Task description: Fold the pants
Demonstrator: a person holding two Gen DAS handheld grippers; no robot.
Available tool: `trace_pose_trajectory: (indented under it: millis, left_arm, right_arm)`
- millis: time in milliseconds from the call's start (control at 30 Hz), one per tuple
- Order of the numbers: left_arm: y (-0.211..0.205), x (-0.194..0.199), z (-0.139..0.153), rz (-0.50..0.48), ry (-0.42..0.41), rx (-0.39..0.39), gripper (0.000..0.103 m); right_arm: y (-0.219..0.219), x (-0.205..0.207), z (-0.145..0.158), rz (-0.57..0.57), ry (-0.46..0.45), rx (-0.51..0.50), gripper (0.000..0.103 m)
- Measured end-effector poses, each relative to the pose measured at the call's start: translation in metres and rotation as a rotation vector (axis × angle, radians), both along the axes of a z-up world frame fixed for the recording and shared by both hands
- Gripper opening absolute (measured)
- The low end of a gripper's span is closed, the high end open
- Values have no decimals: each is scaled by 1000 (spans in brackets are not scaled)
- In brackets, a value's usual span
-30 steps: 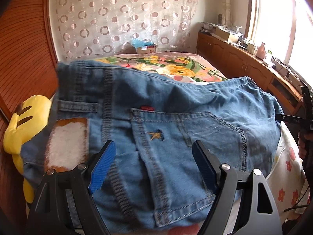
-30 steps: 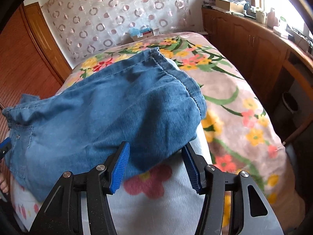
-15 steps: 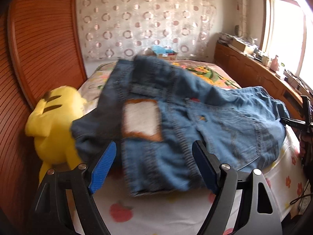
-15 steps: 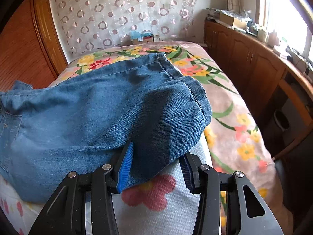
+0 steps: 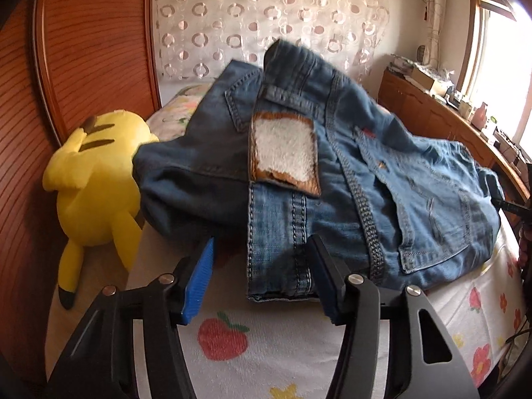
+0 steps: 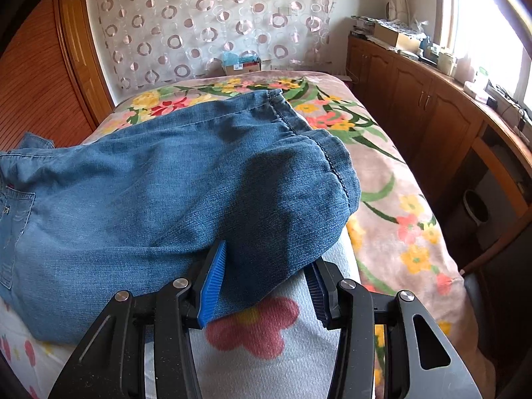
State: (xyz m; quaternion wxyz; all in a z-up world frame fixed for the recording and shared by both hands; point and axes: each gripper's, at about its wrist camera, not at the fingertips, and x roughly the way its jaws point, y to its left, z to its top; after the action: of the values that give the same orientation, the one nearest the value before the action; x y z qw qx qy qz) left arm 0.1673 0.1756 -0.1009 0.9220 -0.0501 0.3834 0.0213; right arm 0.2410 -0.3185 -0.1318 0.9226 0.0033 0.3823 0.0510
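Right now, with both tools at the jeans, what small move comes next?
Probably finish closing the left tool on the waistband. Its jaws are closing with that edge between them, not yet pinched, while the right tool already grips the jeans near the hems. Then both ends can lift together.

You face a wall hung with a sheer curtain (image 6: pixel 212 30) patterned in rings; to your left stands a reddish wooden headboard (image 5: pixel 93 50), ribbed in fine lines; along your right runs a low wooden cabinet (image 6: pixel 429 113) with clutter on top, under a bright window (image 6: pixel 482 23); daylight pours in; a flowered blanket (image 6: pixel 392 206) covers the bed.
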Motion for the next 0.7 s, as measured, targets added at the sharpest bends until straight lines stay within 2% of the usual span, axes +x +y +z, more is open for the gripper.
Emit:
trace_pose_trajectory:
  millis: [67,100,133,167,200,233,300,533,700]
  left_arm:
    - [1,1,-4,-12,3,-18,49]
    - [0,1,-3,-18,1,-26,42]
    - [-1,1,-4,-30,-3,-40,35]
    - [-1,0,-4,-37,-4,-47,33]
    - [-4,0,-3,-41,-5,-38,27]
    - [-6,-1,-2,-50,-7,-32,18]
    - [-11,-5,4,-60,-25,-19,13]
    - [-21,-19,31,-90,-69,9,11]
    - [-30,-43,60,-117,-135,15,10]
  right_arm:
    - [1,-1,0,0,0,2,47]
    - [1,-1,1,1,0,1,44]
    - [2,-1,1,17,-2,11,37]
    - [3,-1,2,46,-4,29,22]
    - [4,-2,3,53,-8,38,15]
    - [5,-4,4,57,-16,33,12]
    - [8,-11,8,60,-53,7,10]
    - [-14,-48,34,59,-146,83,9]
    - [-20,-85,41,64,-189,74,9]
